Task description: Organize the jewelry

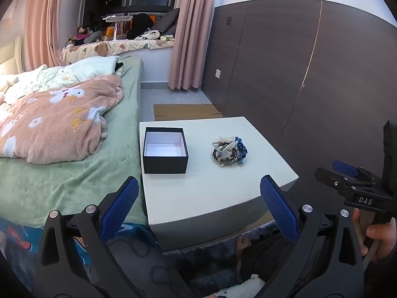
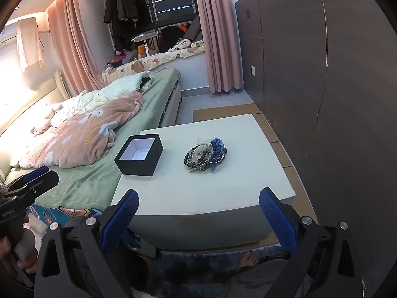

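A tangled heap of beaded bracelets (image 1: 229, 152) (image 2: 205, 155), dark, pale and blue, lies right of centre on a low white table (image 1: 211, 191) (image 2: 223, 186). At the table's left edge stands a black box (image 1: 165, 150) (image 2: 139, 154) with a white lining, lidless and with nothing inside. My left gripper (image 1: 199, 198) hangs open above the table's near edge, well short of both. My right gripper (image 2: 198, 211) is open too, back from the near edge, and shows at the far right of the left wrist view (image 1: 347, 176). Both hold nothing.
A bed (image 1: 74, 149) (image 2: 86, 149) with a green sheet and a pink flowered blanket presses against the table's left side. A dark panelled wall (image 1: 310, 74) (image 2: 335, 99) runs along the right. Flattened cardboard (image 1: 186, 110) lies on the floor behind the table. A person's bare foot (image 2: 248, 258) rests below.
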### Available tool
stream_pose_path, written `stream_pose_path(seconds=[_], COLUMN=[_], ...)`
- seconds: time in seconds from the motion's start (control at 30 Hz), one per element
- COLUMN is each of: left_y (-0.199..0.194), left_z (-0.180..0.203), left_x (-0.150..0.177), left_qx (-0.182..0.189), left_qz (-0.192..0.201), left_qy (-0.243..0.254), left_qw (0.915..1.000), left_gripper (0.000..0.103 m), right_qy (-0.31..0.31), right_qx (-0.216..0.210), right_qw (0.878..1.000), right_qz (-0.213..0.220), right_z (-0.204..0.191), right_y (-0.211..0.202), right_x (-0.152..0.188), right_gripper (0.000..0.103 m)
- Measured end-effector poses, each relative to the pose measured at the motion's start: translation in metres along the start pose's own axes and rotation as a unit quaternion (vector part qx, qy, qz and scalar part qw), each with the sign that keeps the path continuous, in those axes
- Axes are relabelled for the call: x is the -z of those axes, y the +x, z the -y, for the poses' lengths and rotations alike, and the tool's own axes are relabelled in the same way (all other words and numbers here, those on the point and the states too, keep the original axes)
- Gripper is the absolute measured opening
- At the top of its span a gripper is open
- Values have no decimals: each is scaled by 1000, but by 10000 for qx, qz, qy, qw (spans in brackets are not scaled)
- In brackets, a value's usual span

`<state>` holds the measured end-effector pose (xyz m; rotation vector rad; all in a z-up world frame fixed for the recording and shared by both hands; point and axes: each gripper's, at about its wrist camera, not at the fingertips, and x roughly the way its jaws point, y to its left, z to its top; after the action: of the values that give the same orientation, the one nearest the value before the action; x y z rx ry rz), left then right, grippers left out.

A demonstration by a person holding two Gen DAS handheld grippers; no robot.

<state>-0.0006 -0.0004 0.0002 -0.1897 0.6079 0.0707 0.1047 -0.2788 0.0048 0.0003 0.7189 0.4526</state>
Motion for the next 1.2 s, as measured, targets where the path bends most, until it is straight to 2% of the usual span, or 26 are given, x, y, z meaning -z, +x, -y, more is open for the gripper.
stream_pose_path(seconds=[1.2], left_y=[1], left_z=[5], left_x=[-5], left_qx=[-15], left_qz=[29], left_qy=[4], left_qw=[10000], left_gripper=[98], right_qy=[-23], right_qx=[22], right_qw=[10000], right_qz=[54], right_z=[0], right_y=[0], right_x=[0], right_gripper=[95])
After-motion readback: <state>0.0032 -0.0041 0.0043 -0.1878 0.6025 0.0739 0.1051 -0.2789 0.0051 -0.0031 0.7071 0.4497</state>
